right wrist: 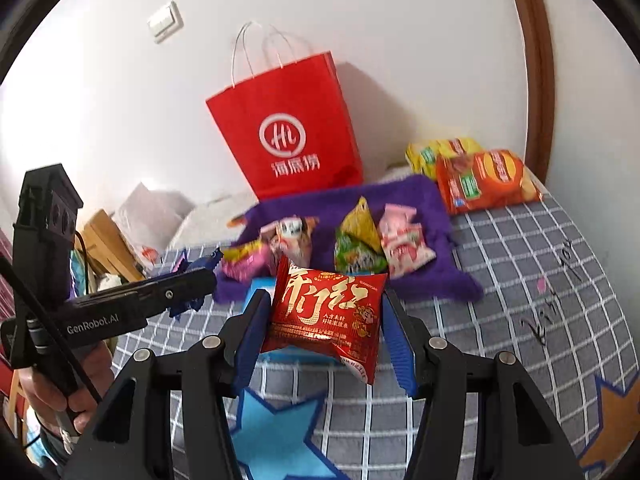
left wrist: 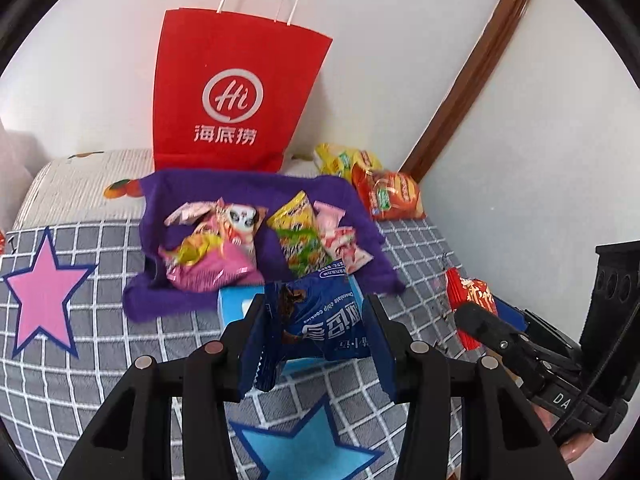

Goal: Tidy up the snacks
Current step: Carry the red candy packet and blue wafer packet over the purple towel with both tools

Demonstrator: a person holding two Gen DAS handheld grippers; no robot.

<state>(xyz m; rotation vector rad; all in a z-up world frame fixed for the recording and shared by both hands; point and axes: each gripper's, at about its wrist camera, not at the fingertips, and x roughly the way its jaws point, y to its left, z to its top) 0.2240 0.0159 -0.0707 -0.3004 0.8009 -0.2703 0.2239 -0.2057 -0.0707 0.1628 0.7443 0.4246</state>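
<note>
Left: left gripper [left wrist: 316, 320] clamped on a blue cookie packet [left wrist: 320, 320], held above the bed; long axis running across the jaws, printed text upside down toward the camera.

Centre: purple cloth [left wrist: 168, 300] spread on the grid-patterned bedspread [left wrist: 100, 352], carrying pink and yellow-green snack packets [left wrist: 212, 256]; upright red paper bag [left wrist: 236, 96] behind, against the white wall [left wrist: 400, 40].

Right: right gripper [right wrist: 324, 312] clamped on a red snack packet [right wrist: 326, 312], long axis across the jaws, slightly tilted, lettering upright. Orange chip bag [right wrist: 484, 182] and yellow bag [right wrist: 440, 152] near the brown door frame [right wrist: 536, 80].
</note>
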